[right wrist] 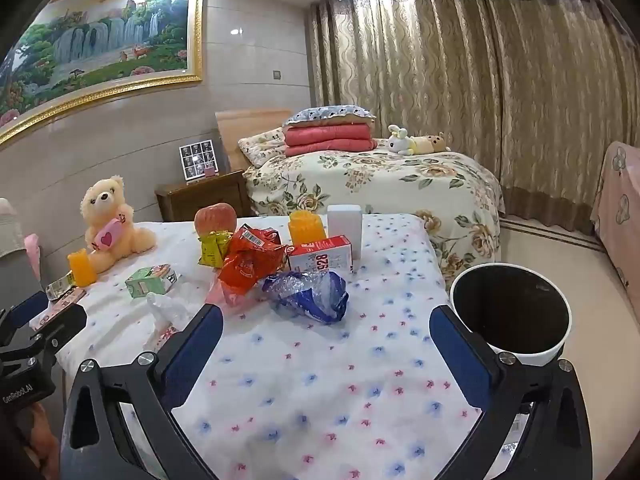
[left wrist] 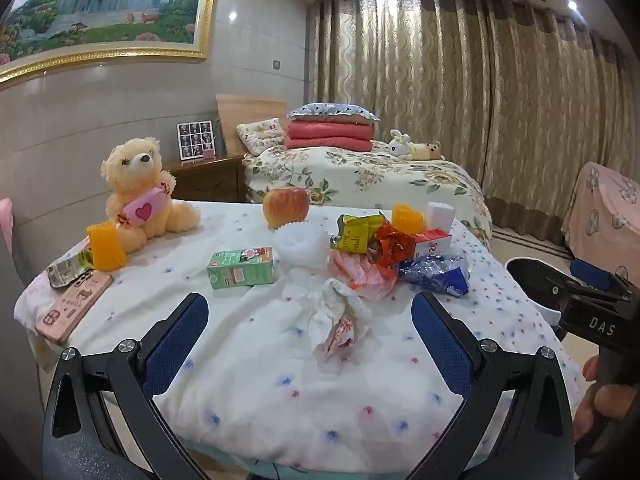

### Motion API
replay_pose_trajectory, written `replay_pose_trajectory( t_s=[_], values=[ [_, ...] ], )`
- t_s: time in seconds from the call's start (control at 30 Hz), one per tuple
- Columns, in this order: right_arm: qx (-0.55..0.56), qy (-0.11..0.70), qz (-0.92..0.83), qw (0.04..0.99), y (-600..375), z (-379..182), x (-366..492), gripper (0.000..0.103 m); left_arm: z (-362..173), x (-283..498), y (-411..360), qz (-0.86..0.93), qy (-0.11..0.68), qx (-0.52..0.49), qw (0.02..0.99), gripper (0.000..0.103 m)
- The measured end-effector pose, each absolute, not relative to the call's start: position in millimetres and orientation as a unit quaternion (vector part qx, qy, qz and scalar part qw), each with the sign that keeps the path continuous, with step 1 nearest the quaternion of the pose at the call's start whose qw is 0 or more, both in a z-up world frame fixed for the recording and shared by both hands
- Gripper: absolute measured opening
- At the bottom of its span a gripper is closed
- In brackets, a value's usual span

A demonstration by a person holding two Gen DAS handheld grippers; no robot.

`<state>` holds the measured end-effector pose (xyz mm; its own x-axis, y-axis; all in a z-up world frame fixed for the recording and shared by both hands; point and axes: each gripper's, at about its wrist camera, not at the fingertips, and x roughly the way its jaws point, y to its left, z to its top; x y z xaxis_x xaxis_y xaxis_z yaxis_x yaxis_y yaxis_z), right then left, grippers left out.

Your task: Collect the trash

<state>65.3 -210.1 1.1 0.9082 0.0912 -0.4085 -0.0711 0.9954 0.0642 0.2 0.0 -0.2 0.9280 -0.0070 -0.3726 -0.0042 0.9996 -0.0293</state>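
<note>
Bedroom bench [left wrist: 248, 380] holds scattered wrappers [left wrist: 390, 242]. Both my left gripper [left wrist: 310, 334] and right gripper [right wrist: 326, 344] hover with jaws wide, empty. Bin [right wrist: 510, 314] waits beside the bench to catch the trash.

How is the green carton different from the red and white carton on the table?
The green carton lies alone on the cloth, on the teddy bear's side; the red and white carton sits among wrappers, partly hidden by the red wrapper. The green one shows a cartoon picture; the red and white one shows large digits. Both are small box-shaped cartons lying on a long side.
</note>
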Motion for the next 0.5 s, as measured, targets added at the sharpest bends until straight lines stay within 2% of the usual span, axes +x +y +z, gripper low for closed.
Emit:
replay_pose_trajectory(
  t_s=[0.5],
  values=[
    [0.026,0.216,0.05,0.975,-205.1,-1.4,64.0,0.103,-2.4,-0.2,1.2,-0.001,0.198,-0.016,0.98,0.103]
  ],
)
